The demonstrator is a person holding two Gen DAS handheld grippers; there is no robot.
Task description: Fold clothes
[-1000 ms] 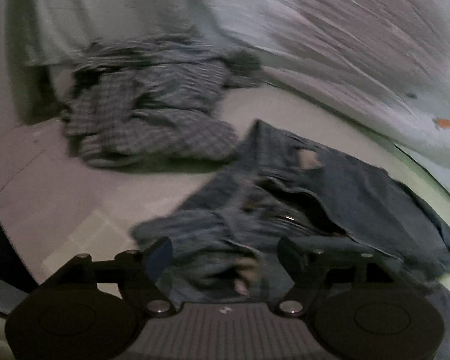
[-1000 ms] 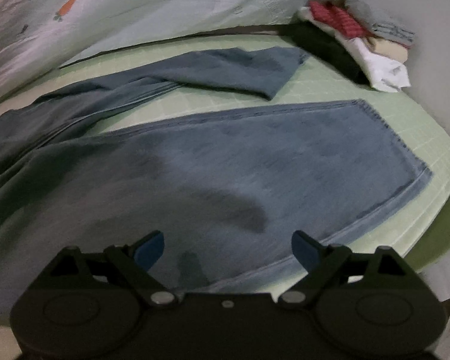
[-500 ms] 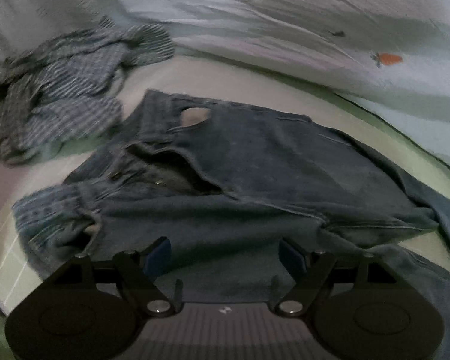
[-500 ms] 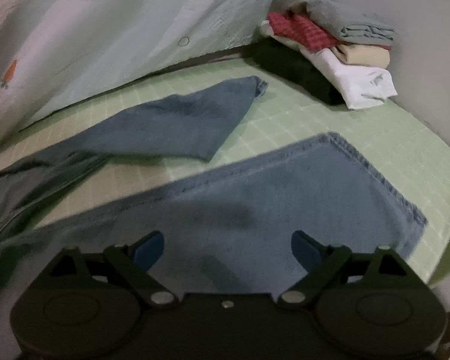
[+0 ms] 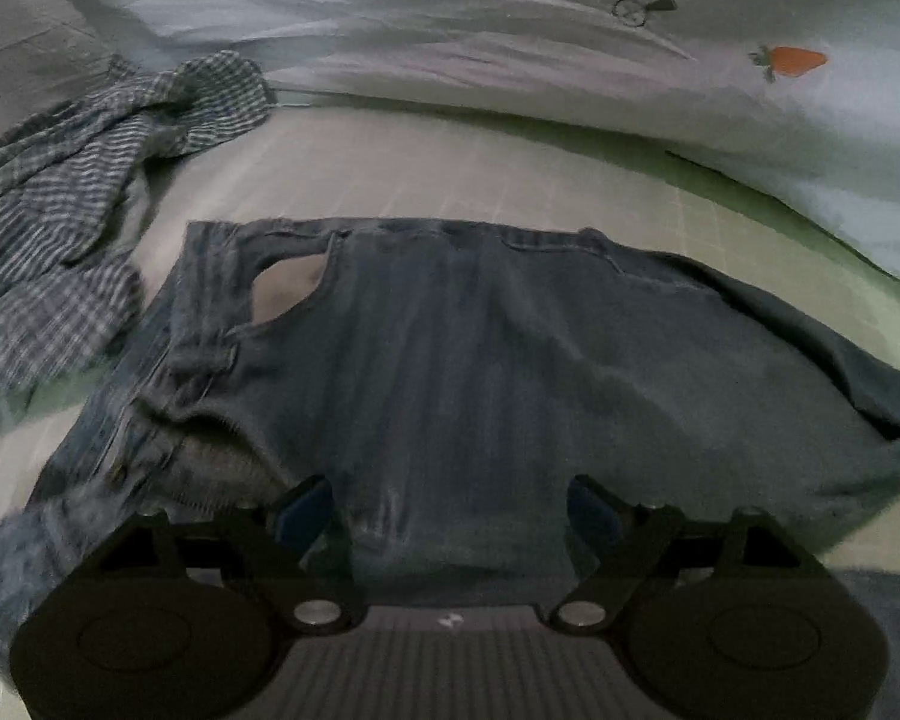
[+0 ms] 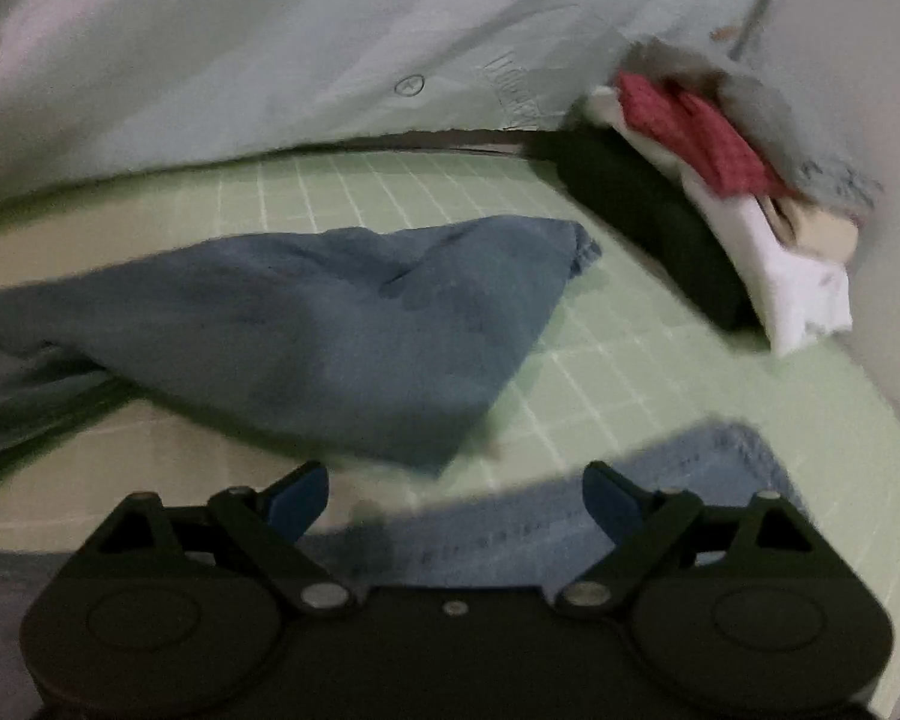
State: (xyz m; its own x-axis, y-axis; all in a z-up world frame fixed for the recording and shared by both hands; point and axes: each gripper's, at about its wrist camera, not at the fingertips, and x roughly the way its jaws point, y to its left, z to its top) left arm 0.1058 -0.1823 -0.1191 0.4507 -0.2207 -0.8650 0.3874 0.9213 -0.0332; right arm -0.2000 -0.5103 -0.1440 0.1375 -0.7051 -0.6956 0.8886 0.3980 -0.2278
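As both views shift, jeans waistband nearer, left gripper spread, right gripper spread

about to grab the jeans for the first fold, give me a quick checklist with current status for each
1. Left tongs open: ok, jaws wide apart.
2. Right tongs open: ok, jaws wide apart.
3. Left tongs over the jeans waist end: ok, denim lies between the fingers, not yet gripped.
4. Right tongs at a leg hem: ok, the hem edge lies just ahead.
5. Legs flat: not ok, the far leg is bunched and angled.
6. Striped shirt off the jeans: cannot tell, their edges meet.
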